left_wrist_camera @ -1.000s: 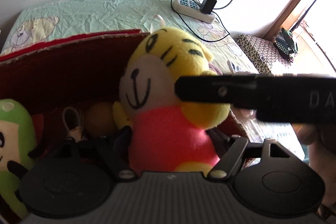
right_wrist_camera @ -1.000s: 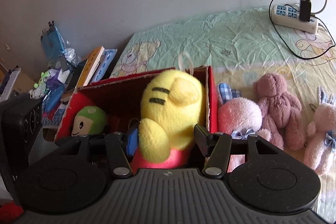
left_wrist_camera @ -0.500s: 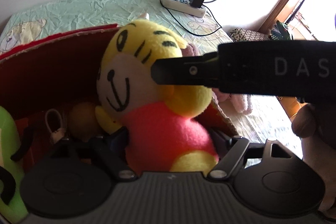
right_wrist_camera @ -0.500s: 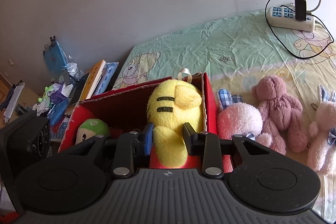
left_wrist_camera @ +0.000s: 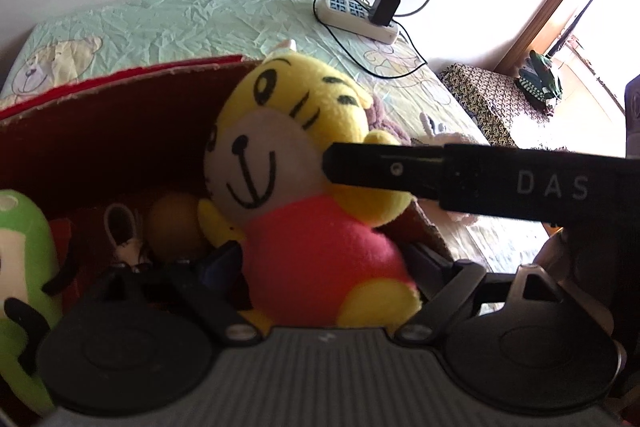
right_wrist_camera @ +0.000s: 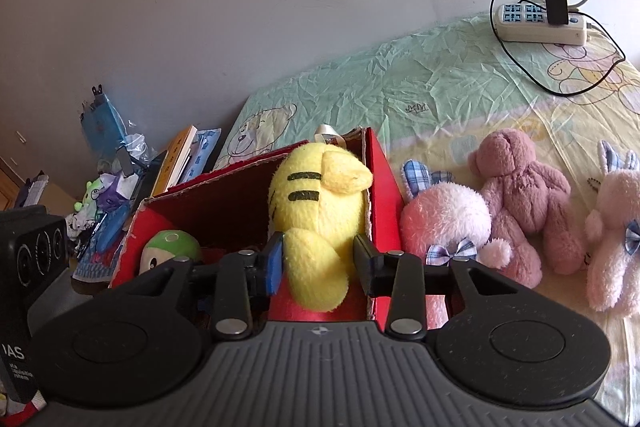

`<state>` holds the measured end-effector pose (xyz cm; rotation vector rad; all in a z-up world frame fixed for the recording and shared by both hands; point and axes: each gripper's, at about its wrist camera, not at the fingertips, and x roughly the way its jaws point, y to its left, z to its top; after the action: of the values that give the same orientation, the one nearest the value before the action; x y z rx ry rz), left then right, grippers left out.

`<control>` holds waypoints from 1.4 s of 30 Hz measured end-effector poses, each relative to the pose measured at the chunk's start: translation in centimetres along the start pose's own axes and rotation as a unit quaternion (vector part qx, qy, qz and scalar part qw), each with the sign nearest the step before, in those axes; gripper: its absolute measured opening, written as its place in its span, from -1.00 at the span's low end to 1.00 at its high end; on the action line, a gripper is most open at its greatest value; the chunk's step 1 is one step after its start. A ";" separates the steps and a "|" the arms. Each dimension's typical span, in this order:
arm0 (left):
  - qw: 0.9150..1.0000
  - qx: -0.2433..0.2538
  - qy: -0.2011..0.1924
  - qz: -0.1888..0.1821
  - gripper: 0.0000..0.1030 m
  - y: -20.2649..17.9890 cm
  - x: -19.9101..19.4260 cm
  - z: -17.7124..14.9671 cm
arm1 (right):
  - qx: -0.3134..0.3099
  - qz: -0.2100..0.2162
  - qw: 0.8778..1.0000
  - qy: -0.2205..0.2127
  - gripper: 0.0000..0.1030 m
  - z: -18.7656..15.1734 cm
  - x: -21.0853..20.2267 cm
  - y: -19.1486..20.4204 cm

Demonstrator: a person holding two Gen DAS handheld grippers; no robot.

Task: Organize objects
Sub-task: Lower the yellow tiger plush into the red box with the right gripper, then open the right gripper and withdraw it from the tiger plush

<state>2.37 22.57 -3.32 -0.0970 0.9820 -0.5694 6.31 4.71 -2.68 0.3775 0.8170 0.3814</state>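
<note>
While the yellow tiger toy (left_wrist_camera: 304, 187) sits upright at the right end of the red box (right_wrist_camera: 382, 187), both grippers have hold of it: the left gripper (left_wrist_camera: 324, 267) has its jaws clenched on the toy's pink body, and the right gripper (right_wrist_camera: 318, 263) has its jaws clenched on the yellow arm at the toy's back. The step in hand seems to be settling this toy into the box, and it looks nearly done, since the body is already below the rim. The next move probably calls for both pairs of jaws to let go and then back straight out, as the two grippers cross close to each other, the right one's finger lying against the toy's cheek in the left view.

Room inside is tight. The toy sits close to the right wall of the box, a green toy (left_wrist_camera: 24, 267) fills the left end, and small dark things lie between them on the box floor. Outside the right wall, just beside it on the bed (right_wrist_camera: 440, 79), lie a pink rabbit (right_wrist_camera: 444, 223), a mauve bear (right_wrist_camera: 520, 187) and another pink toy (right_wrist_camera: 616, 239), so a wide pull-out to the right could knock them
</note>
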 end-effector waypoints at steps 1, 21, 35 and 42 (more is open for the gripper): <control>1.000 0.001 -0.002 0.003 0.70 -0.1 -0.2 -0.1 | -0.001 0.001 1.000 0.000 -0.23 -0.2 -0.1 0.0; 0.995 -0.001 -0.013 0.098 0.70 -2.4 -1.7 -1.5 | -0.001 0.025 1.000 -0.006 -0.28 -3.3 -2.9 -0.3; 0.989 -0.009 -0.029 0.146 0.70 -4.0 -2.0 -2.4 | 0.022 0.056 0.998 -0.003 -0.34 -4.0 -3.7 -1.3; 0.984 -0.019 -0.038 0.174 0.70 -4.7 -2.1 -2.8 | 0.024 0.065 0.998 -0.005 -0.34 -4.1 -3.9 -1.6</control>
<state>-2.68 20.05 -1.75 0.0188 0.9095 -0.2243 1.10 2.24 -3.55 0.4786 0.7953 0.4815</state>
